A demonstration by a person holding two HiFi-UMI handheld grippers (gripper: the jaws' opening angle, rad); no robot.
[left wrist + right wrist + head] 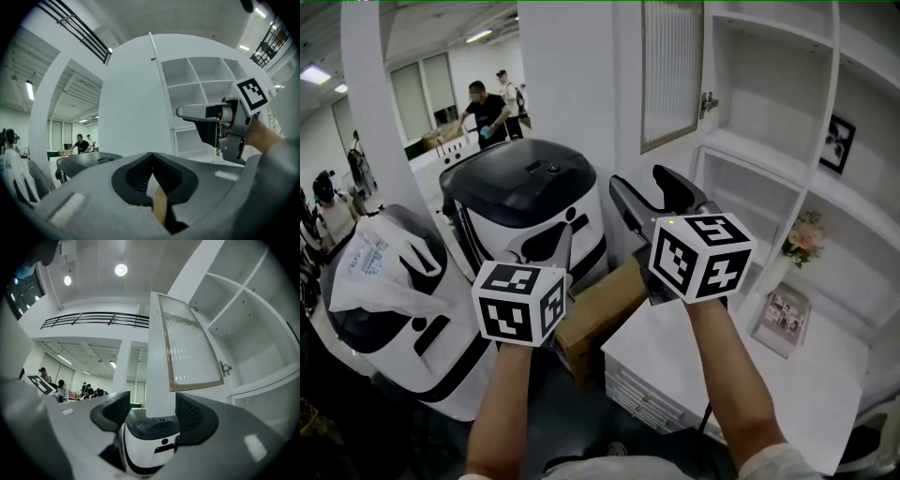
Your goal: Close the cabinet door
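Observation:
The cabinet door [670,70], white-framed with a ribbed glass panel, stands swung open from the white shelf cabinet [769,122]. My right gripper [649,190] is open, just below the door's lower edge. In the right gripper view the door [190,348] rises above the open right gripper [152,411], its white edge lined up with the gap; nothing is between the fingers. My left gripper [566,246] is lower and to the left, away from the door. The left gripper [152,161] shows its jaws shut with nothing held, and the right gripper [206,112] appears at the right of that view.
A black-topped white machine [534,202] stands under the door, another with a plastic bag [380,267] to its left. A cardboard box [595,314] leans by a white drawer unit [675,366]. A picture frame [837,142], flowers [803,239] and a booklet [783,319] sit at the right. People stand far behind.

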